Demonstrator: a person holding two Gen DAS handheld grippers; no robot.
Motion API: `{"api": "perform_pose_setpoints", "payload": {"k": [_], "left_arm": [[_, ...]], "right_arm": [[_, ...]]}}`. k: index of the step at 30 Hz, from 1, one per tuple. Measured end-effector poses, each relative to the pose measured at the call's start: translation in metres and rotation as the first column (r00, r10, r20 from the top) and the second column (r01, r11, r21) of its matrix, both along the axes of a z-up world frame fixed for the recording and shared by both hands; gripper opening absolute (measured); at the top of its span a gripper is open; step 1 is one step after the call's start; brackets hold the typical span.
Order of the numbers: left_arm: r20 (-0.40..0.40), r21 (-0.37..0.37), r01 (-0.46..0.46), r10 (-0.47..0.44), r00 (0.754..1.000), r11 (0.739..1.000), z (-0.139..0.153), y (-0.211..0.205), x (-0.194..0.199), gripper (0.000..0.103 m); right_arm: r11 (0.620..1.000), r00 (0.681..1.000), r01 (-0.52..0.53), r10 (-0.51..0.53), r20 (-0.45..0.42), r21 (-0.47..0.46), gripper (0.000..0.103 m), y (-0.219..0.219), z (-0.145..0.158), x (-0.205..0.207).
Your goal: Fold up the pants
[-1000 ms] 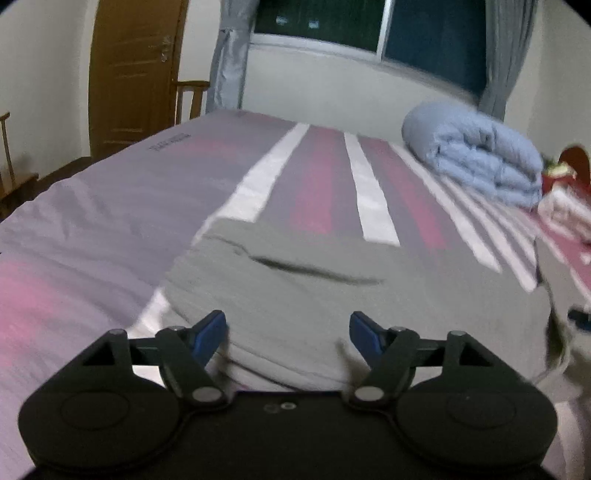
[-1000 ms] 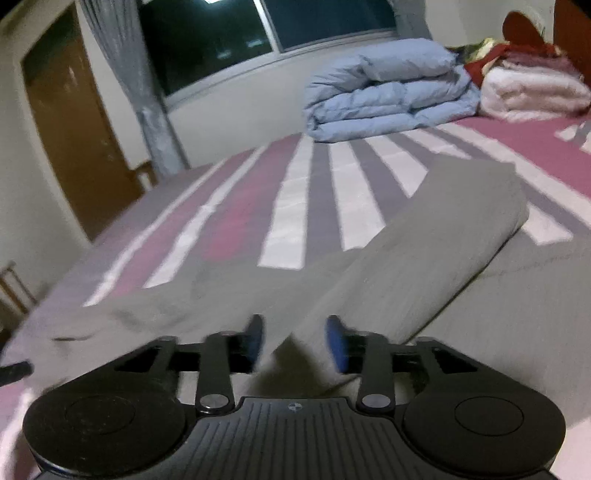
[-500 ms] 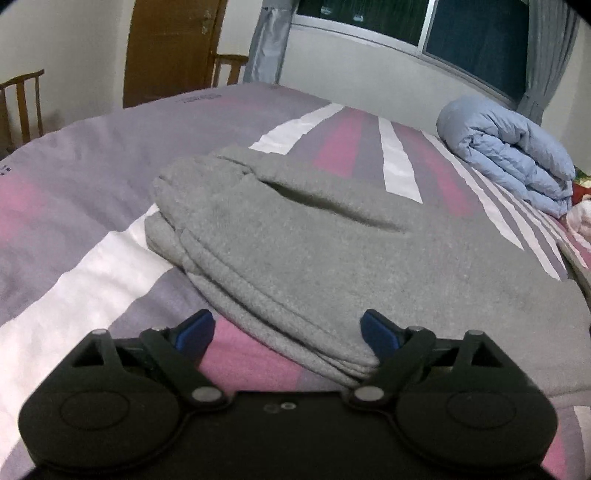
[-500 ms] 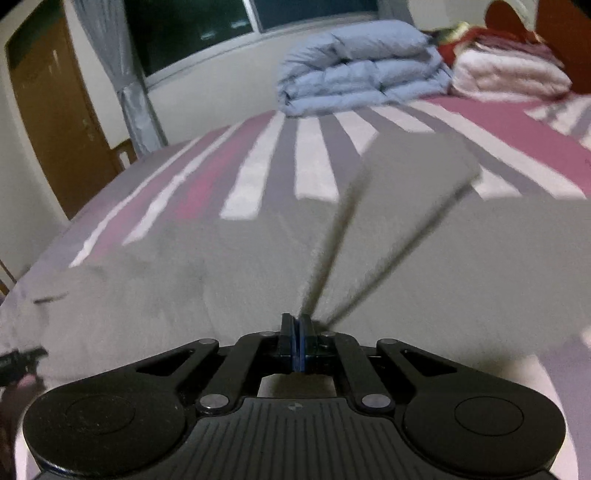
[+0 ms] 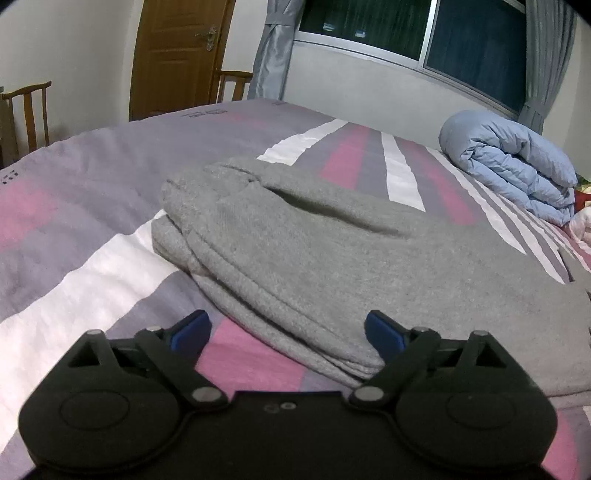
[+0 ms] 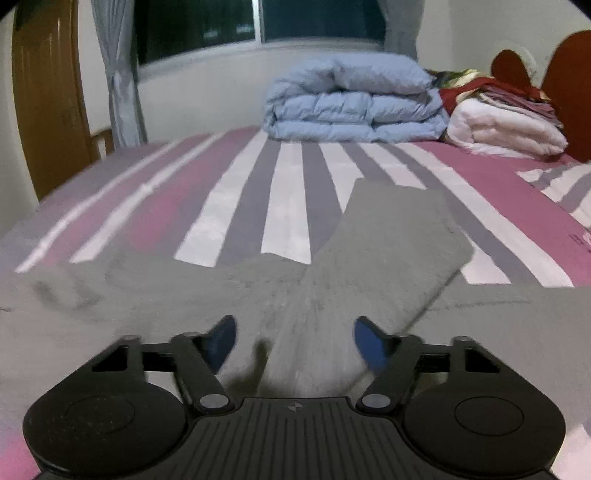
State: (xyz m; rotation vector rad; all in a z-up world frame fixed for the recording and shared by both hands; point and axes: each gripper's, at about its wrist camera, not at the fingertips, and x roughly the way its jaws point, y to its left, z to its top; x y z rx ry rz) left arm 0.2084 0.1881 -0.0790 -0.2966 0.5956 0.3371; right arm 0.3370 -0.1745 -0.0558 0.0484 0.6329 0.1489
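Note:
Grey sweatpants (image 5: 317, 258) lie in layers on the striped bed (image 5: 92, 206), their bunched end toward the left. My left gripper (image 5: 288, 332) hovers at the near edge of that stack; its jaws are opening, the cloth edge lies between the blue pads (image 5: 384, 334), and nothing presses on it. In the right wrist view one pant leg (image 6: 391, 236) stretches away over the rest of the grey cloth. My right gripper (image 6: 295, 339) sits low over that leg with its jaws opening, cloth beneath and between them but not pinched.
A folded light-blue duvet (image 6: 354, 103) and white and red bedding (image 6: 502, 125) lie at the far end by the headboard (image 6: 569, 85). Wooden chairs (image 5: 29, 114), a door (image 5: 177, 55) and a curtained window (image 5: 424, 33) stand beyond the bed.
The right gripper, shut on a raised fold of the leg half a second ago, has let go and the leg lies flat. The left gripper has sunk toward the bed and spread wider.

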Motion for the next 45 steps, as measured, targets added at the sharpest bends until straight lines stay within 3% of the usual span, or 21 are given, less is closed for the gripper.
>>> {"api": "perform_pose_setpoints", "payload": {"k": [1,2,3,4,5,9,12,16,18,19,20,24,29,30,31,35,38,39,41,43,45], "left_arm": [[0.001,-0.003,0.000,0.000,1.000,1.000,0.000,0.001,0.000,0.086],[0.002,-0.004,0.001,-0.001,1.000,1.000,0.000,0.001,0.000,0.086],[0.002,-0.006,0.001,-0.001,1.000,1.000,-0.001,0.001,0.000,0.086],[0.003,-0.009,0.001,-0.001,1.000,1.000,-0.001,0.002,0.000,0.086],[0.003,-0.010,0.001,-0.001,1.000,1.000,-0.001,0.002,0.000,0.086],[0.006,-0.007,0.000,0.000,1.000,1.000,-0.001,0.002,0.000,0.086],[0.003,-0.001,0.000,0.000,1.000,1.000,-0.002,0.001,0.000,0.086],[0.003,0.002,-0.003,0.003,1.000,1.000,-0.001,0.001,-0.001,0.086],[0.006,0.000,-0.003,0.003,1.000,1.000,-0.002,0.001,-0.001,0.086],[0.006,-0.001,-0.004,0.004,1.000,1.000,-0.002,0.001,-0.001,0.086],[0.006,0.001,-0.004,0.004,1.000,1.000,-0.002,0.001,-0.001,0.086],[0.010,-0.002,-0.004,0.004,1.000,1.000,-0.002,0.003,-0.001,0.087],[0.010,-0.007,-0.004,0.004,1.000,1.000,-0.002,0.003,-0.001,0.087],[0.009,-0.008,-0.004,0.004,1.000,1.000,-0.002,0.003,-0.001,0.087],[0.010,-0.009,-0.004,0.004,1.000,1.000,-0.002,0.004,-0.001,0.087],[0.010,-0.010,-0.003,0.004,1.000,1.000,-0.002,0.004,-0.001,0.087],[0.013,-0.010,-0.003,0.004,1.000,1.000,-0.002,0.004,-0.001,0.087],[0.012,-0.009,-0.003,0.003,1.000,1.000,-0.002,0.004,-0.001,0.087],[0.012,-0.007,-0.003,0.003,1.000,1.000,-0.002,0.003,-0.001,0.087],[0.013,-0.009,-0.004,0.004,1.000,1.000,-0.002,0.003,-0.001,0.087],[0.012,-0.007,-0.005,0.005,1.000,1.000,-0.003,0.003,-0.001,0.087]], "right_arm": [[1.000,1.000,0.001,-0.001,-0.012,-0.031,0.063,0.001,-0.005,0.006],[0.998,1.000,0.007,-0.008,-0.018,-0.065,0.052,0.004,-0.009,0.009],[0.996,0.999,0.016,-0.019,-0.032,-0.085,0.016,0.001,-0.012,0.013],[0.998,0.998,0.028,-0.031,-0.049,-0.064,0.005,-0.008,-0.015,0.014],[0.998,0.997,0.054,-0.055,-0.055,-0.025,0.004,-0.022,-0.016,0.017],[0.971,0.985,0.175,-0.171,-0.036,0.162,0.004,-0.071,-0.011,-0.041],[0.958,0.979,0.202,-0.195,-0.055,0.205,0.004,-0.088,-0.025,-0.077],[0.952,0.979,0.200,-0.185,-0.084,0.230,0.006,-0.097,-0.037,-0.079],[0.972,0.985,0.175,-0.174,-0.020,0.157,0.023,-0.090,-0.021,-0.079],[0.982,0.987,0.154,-0.157,0.018,0.110,0.043,-0.086,-0.014,-0.078],[0.989,0.990,0.132,-0.135,0.045,0.062,0.050,-0.079,-0.009,-0.075],[0.991,0.996,0.024,-0.012,0.086,-0.134,0.051,-0.059,-0.002,-0.043],[0.927,0.993,-0.060,0.093,0.071,-0.370,0.049,-0.035,-0.017,-0.001],[0.932,0.993,-0.064,0.096,0.072,-0.356,0.017,-0.040,-0.016,0.002],[0.949,0.994,-0.064,0.088,0.066,-0.307,0.004,-0.051,-0.012,0.006],[0.989,0.980,0.138,-0.145,0.136,0.057,0.004,-0.117,0.022,-0.023],[0.887,0.934,0.317,-0.353,0.051,0.336,0.005,-0.177,0.015,-0.061],[0.862,0.926,0.359,-0.376,-0.024,0.357,0.005,-0.190,-0.003,-0.065],[0.878,0.935,0.353,-0.327,-0.134,0.324,0.005,-0.198,-0.030,-0.061],[0.923,0.956,0.293,-0.276,-0.103,0.250,0.010,-0.194,-0.030,-0.065],[0.955,0.963,0.270,-0.267,-0.034,0.120,0.053,-0.181,-0.016,-0.068]]}}
